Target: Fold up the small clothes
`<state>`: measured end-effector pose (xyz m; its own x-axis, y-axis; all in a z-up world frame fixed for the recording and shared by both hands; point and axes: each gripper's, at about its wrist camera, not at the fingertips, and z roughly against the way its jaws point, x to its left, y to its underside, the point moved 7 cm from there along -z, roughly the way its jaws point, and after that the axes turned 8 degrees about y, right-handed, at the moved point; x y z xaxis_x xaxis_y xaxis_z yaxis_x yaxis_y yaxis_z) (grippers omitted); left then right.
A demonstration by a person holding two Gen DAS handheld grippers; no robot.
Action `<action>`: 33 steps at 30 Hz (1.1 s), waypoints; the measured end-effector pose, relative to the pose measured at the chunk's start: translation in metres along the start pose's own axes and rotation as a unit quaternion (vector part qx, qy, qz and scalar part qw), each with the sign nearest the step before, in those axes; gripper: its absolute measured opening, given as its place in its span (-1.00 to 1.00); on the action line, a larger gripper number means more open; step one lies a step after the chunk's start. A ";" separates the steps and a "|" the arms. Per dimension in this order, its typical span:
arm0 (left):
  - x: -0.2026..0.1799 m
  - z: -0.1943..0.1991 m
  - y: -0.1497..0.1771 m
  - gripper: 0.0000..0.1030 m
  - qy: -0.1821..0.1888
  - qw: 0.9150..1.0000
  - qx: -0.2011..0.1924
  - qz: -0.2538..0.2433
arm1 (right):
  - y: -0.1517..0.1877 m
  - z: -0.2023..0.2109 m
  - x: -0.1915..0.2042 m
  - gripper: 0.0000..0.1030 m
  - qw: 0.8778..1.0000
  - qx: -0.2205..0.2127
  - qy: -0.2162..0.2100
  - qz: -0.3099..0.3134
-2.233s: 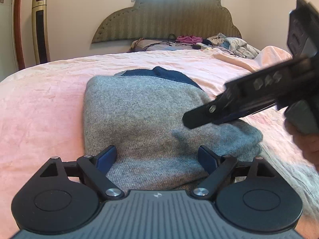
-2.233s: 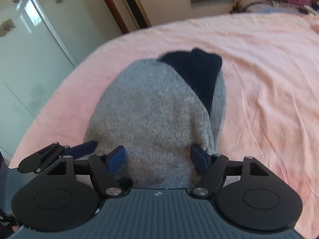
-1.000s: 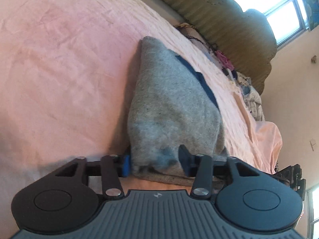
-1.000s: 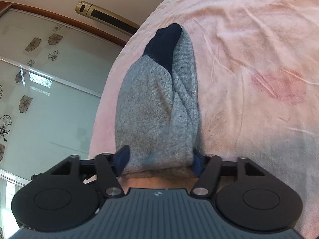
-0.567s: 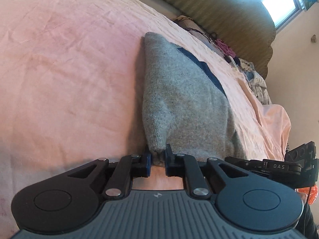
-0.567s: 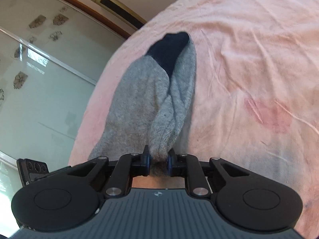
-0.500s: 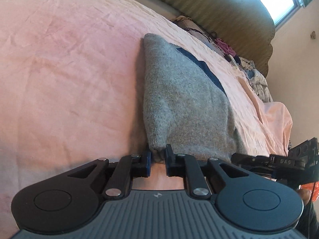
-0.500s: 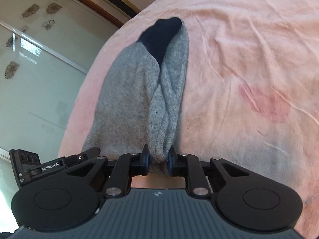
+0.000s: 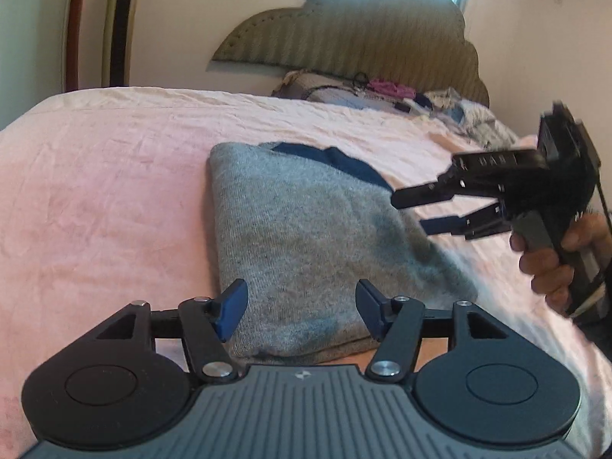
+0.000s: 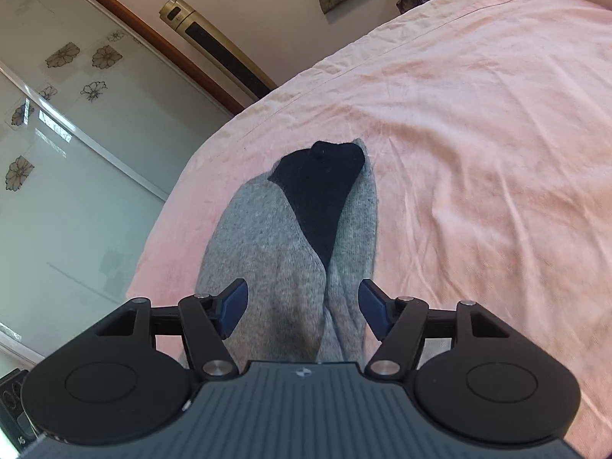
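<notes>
The folded grey garment (image 9: 306,237) with a dark navy patch lies flat on the pink bedsheet (image 9: 95,199). The left gripper (image 9: 302,306) hangs over its near edge, jaws spread, grasping nothing; the right gripper (image 9: 428,210), at three o'clock, is likewise released

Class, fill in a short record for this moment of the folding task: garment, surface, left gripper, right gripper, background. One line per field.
garment: grey knitted garment with a dark navy part, lying folded and flat
surface: pink bedsheet, wrinkled
left gripper: left gripper open, jaws spread over the garment's near edge, not clamping it
right gripper: right gripper open, held above the garment; also seen from the left wrist view, raised to the right
background: padded headboard, loose clothes near it, tall gold appliance by the wall
</notes>
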<state>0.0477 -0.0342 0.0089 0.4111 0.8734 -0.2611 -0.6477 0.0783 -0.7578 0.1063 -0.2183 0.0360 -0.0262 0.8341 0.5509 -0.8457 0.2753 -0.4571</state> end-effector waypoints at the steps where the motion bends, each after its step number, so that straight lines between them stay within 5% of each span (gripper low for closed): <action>1: -0.001 -0.005 0.005 0.19 -0.011 1.000 0.010 -0.016 | 0.001 -0.009 0.003 0.26 1.000 0.012 0.007 0.004; 4: 0.013 -0.010 0.018 -0.42 -0.050 0.998 0.036 -0.027 | 0.014 -0.021 0.016 -0.35 0.999 0.035 0.010 0.034; 9: 0.021 0.011 0.021 -0.42 -0.030 0.998 0.026 -0.039 | 0.020 -0.012 0.002 -0.42 0.999 0.025 -0.004 0.025; 12: 0.014 0.026 0.027 -0.03 -0.036 0.995 0.019 -0.095 | 0.025 0.010 -0.001 -0.27 0.999 0.009 -0.028 0.020; 13: 0.014 0.029 0.030 0.33 -0.046 0.993 0.017 -0.108 | 0.028 0.017 -0.002 -0.16 0.999 0.007 -0.035 0.021; 20: 0.013 0.011 0.029 0.36 -0.081 0.988 0.020 -0.132 | 0.047 0.021 -0.001 -0.13 0.998 0.030 -0.021 0.044; 21: 0.014 0.008 0.028 0.29 -0.093 0.986 0.019 -0.136 | 0.048 0.019 0.000 -0.13 0.998 0.033 -0.020 0.045; 23: 0.013 0.005 0.025 -0.47 -0.094 0.986 0.015 -0.135 | 0.049 0.015 0.003 -0.19 0.998 0.036 -0.018 0.048; 24: 0.012 0.005 0.024 -0.65 -0.085 0.988 0.015 -0.126 | 0.049 0.013 0.006 -0.27 0.998 0.038 -0.016 0.055; 25: 0.011 0.006 0.022 -0.73 -0.084 0.989 0.013 -0.123 | 0.050 0.013 0.008 -0.64 0.997 0.040 -0.017 0.061; 26: 0.010 0.008 0.022 -0.76 -0.090 0.988 0.010 -0.128 | 0.051 0.013 0.011 -0.74 0.997 0.045 -0.024 0.061; 30: 0.020 0.014 0.030 -0.81 -0.097 0.987 0.020 -0.126 | 0.055 0.017 0.014 -0.74 0.996 0.049 -0.031 0.062; 33: 0.026 0.020 0.036 -0.81 -0.068 0.992 0.032 -0.097 | 0.068 0.005 -0.002 -0.79 0.996 0.065 -0.011 0.059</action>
<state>0.0224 0.0009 -0.0135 0.4446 0.8953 -0.0278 -0.6059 0.2777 -0.7455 0.0465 -0.2035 0.0077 -0.1392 0.8458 0.5149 -0.8978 0.1116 -0.4260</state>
